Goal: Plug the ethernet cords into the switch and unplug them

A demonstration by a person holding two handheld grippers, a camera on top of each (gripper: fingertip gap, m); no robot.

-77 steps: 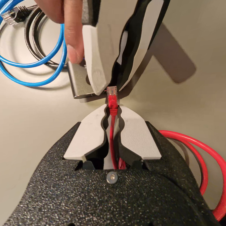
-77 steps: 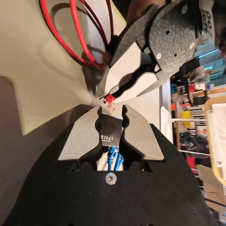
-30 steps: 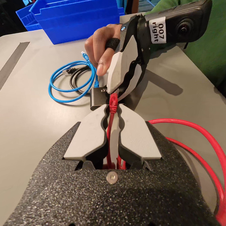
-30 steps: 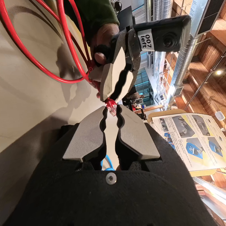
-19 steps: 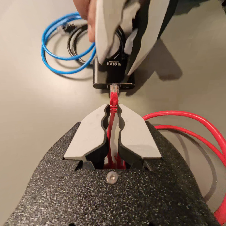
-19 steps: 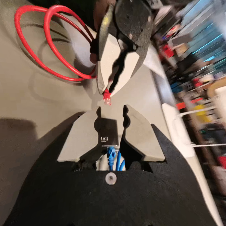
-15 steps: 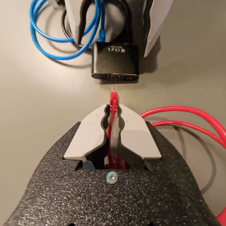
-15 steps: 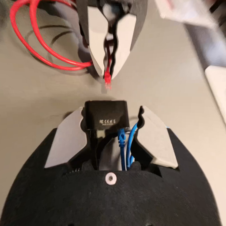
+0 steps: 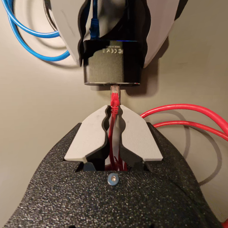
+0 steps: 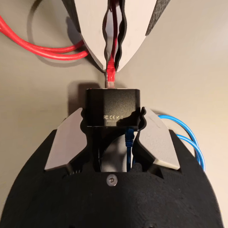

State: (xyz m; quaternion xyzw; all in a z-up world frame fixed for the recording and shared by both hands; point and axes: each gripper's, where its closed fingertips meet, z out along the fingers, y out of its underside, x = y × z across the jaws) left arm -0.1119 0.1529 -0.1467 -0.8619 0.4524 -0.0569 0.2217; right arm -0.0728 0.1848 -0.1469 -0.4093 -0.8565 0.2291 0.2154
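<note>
Your left tongs are squeezed nearly closed on the red cord, just behind its plug. The plug sticks out past the tips toward 12 o'clock. Its clear tip is right at the port on the near face of the switch. You cannot tell how far in it has gone.

The switch is a small black box lying flat on the bench. In the left wrist view it sits at 12 o'clock from your left tongs. Your right tongs come down from the top of that view. They are open wide, with one finger on each side of the switch. In the right wrist view your right tongs hug the back half of the switch, and both fingers look to touch its sides.

A blue cord is plugged into the back of the switch, between the fingers of your right tongs. Its loops lie on the bench at 3 o'clock in the right wrist view. In the left wrist view they show at 10 o'clock. A black cord leaves the back of the switch next to the blue one.

The rest of the red cord loops over the bench at 3 o'clock from your left tongs. In the right wrist view the left tongs point down from 12 o'clock, with the red plug at the far face of the switch.
</note>
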